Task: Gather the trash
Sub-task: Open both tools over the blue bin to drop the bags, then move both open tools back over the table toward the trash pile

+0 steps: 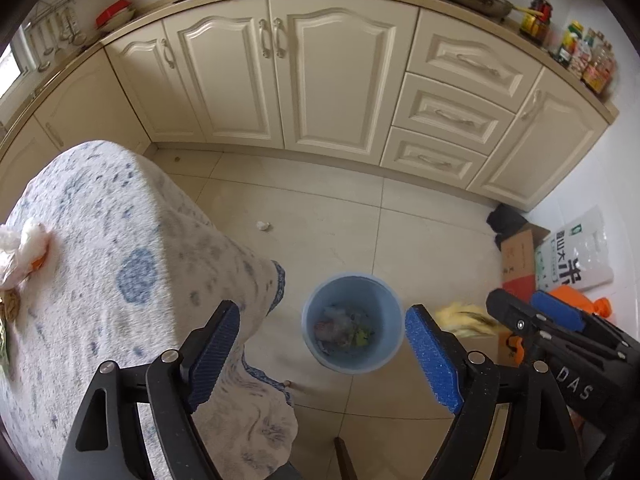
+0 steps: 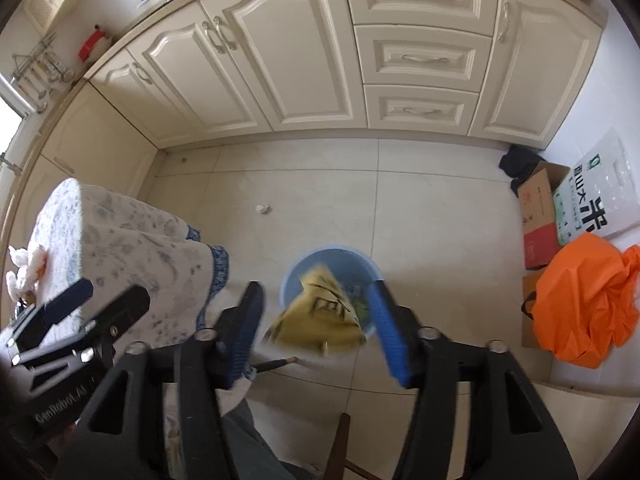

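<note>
Right hand-held gripper [image 2: 316,332] jaws apart, yellow wrapper [image 2: 320,320] loose between them, blurred, not pinched, over blue bin [image 2: 290,280]. Left hand-held gripper [image 1: 320,348] wide open, empty, above bin [image 1: 312,320] holding mixed trash [image 1: 344,330]. Paper wad [image 1: 263,225] on floor. Tissues [image 1: 24,248] on clothed counter [image 1: 120,240]. Orange bag [image 2: 584,300] on box [image 2: 530,316].

Your left wrist camera looks steeply down past its own claw [image 1: 322,354] at the tiled floor [image 1: 320,208], high above the blue bin [image 1: 352,322], with the right claw [image 1: 538,312] poking in at its right edge. Your right wrist camera tilts down the same way beside it, the left claw [image 2: 100,294] showing at its left edge. Both take in the bin [image 2: 296,276], the cloth-covered tabletop [image 1: 100,240], the cream cabinets [image 1: 280,72] and the cardboard box [image 2: 540,216].
</note>
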`<state>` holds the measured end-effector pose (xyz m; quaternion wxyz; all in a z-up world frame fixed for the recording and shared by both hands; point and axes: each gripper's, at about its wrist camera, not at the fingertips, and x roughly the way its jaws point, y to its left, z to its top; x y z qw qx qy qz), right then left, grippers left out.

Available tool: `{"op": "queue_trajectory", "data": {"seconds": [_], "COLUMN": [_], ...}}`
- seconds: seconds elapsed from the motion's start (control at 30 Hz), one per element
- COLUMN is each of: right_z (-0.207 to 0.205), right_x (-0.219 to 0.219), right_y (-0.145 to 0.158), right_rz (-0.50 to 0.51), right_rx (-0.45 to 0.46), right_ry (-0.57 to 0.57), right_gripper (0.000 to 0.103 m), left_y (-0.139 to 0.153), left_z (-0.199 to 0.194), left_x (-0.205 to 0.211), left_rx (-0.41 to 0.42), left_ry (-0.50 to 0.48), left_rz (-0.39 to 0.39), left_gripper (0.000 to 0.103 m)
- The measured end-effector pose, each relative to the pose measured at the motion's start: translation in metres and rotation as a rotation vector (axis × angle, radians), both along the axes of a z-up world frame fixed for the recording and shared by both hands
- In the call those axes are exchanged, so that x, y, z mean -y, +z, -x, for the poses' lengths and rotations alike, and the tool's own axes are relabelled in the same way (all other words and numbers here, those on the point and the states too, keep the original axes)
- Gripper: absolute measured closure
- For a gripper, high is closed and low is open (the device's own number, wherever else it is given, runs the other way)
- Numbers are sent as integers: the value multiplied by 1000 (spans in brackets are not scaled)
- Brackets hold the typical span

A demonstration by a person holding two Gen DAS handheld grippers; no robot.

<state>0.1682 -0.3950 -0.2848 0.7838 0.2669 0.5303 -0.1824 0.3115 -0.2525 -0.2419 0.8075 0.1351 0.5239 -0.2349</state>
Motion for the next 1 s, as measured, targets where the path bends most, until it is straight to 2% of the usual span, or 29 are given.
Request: {"op": "queue_trajectory", "data": {"seconds": [0.1,0.57,1.0], "right_z": [-2,14,41], "right_x": [-6,-15,-48], "right_y": [6,15,55], "right_rz": [33,43,106], "right_rx": [8,-13,61], "right_ry": [1,5,27], "right_gripper": [32,32,32], "left_y": [6,23,58], "left_z": [4,19,58], "left_x": [-9,-38,-83], "left_rx": [14,-5,39], "left_ry": [9,17,43], "left_rz": [4,46,95], "left_gripper": [18,18,18]}}
